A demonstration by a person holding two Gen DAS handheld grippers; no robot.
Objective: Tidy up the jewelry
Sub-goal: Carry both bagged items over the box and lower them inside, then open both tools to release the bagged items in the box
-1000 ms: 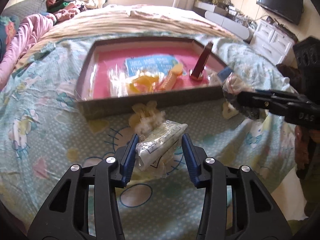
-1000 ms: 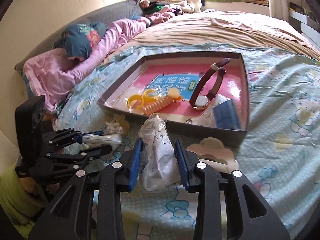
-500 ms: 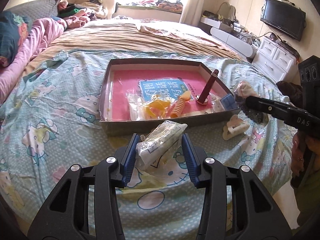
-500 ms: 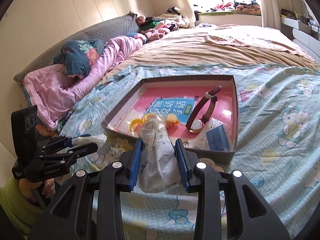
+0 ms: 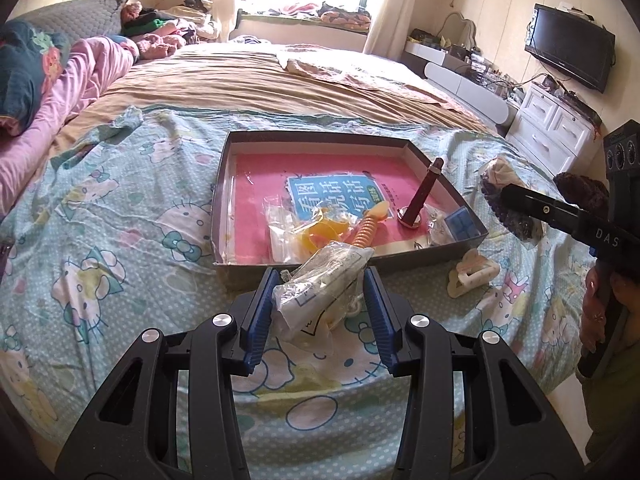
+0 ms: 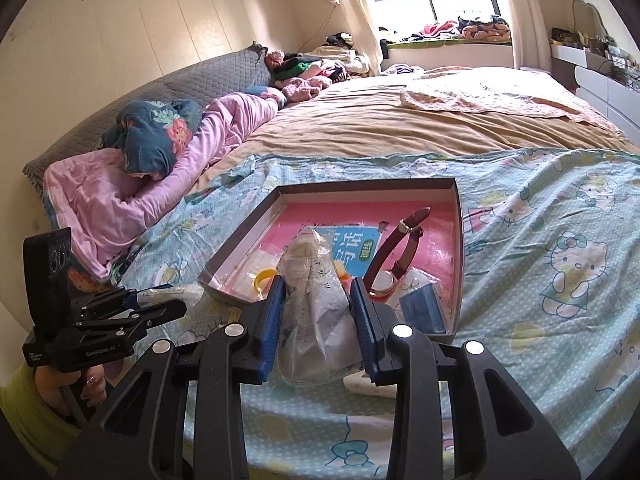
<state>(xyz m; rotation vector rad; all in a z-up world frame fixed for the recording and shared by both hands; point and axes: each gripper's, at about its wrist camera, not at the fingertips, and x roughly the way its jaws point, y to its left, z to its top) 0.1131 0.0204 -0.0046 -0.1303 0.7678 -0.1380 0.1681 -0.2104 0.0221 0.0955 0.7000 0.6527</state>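
My left gripper point(image 5: 320, 284) is shut on a clear plastic packet point(image 5: 320, 288) with a white printed card and something yellow inside, held above the bedspread just short of the tray's near wall. My right gripper point(image 6: 318, 300) is shut on a crumpled clear bag point(image 6: 316, 308), held above the tray's near corner. The dark shallow tray point(image 5: 320, 138) has a pink lining and holds a brown-strapped watch point(image 5: 424, 196), a yellow and orange hair piece point(image 5: 340, 232), small clear bags and a blue case point(image 5: 460, 224). A cream hair claw point(image 5: 476, 276) lies on the bedspread right of the tray.
The tray sits on a blue cartoon-print bedspread point(image 5: 100, 220) over a tan blanket point(image 5: 260, 84). Pink bedding and pillows point(image 6: 160, 168) lie along the left. A white dresser point(image 5: 556, 128) and a wall TV point(image 5: 568, 46) stand at the right.
Both grippers have lifted and drawn back from the bed with their packets held. The tray and hair claw look smaller and farther away; the yellow item under the left gripper is out of sight.
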